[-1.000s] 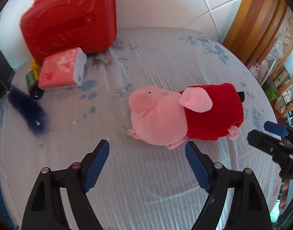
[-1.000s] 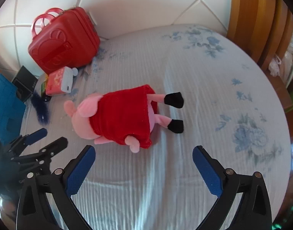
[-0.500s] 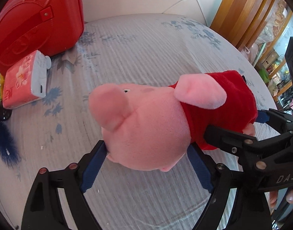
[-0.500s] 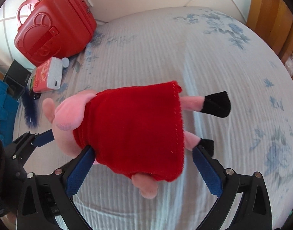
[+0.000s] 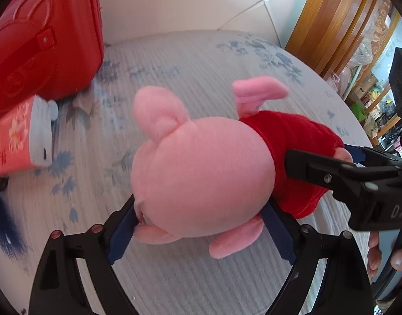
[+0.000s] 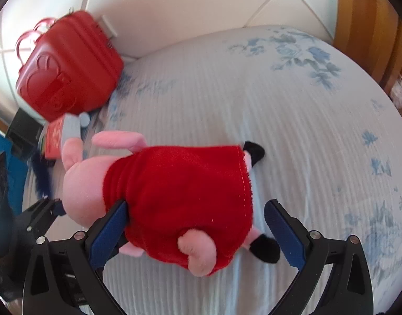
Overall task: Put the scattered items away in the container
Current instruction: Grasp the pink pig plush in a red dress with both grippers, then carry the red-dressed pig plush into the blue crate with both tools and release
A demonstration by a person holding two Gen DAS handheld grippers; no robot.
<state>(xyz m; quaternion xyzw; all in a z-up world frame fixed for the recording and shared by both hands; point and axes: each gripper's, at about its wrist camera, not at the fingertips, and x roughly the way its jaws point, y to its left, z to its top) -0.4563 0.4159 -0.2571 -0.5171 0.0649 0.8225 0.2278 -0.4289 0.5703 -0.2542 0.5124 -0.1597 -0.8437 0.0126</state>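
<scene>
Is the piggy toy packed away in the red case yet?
Not yet. Nothing looks packed: the red hard-shell suitcase is shut. The left gripper and right gripper straddle the pink plush pig on the bed. The pink tissue pack still waits.

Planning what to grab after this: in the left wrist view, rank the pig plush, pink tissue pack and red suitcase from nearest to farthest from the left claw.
1. Pig plush, between the left claw fingers.
2. Pink tissue pack, far left.
3. Red suitcase, upper left, behind the pack.
</scene>
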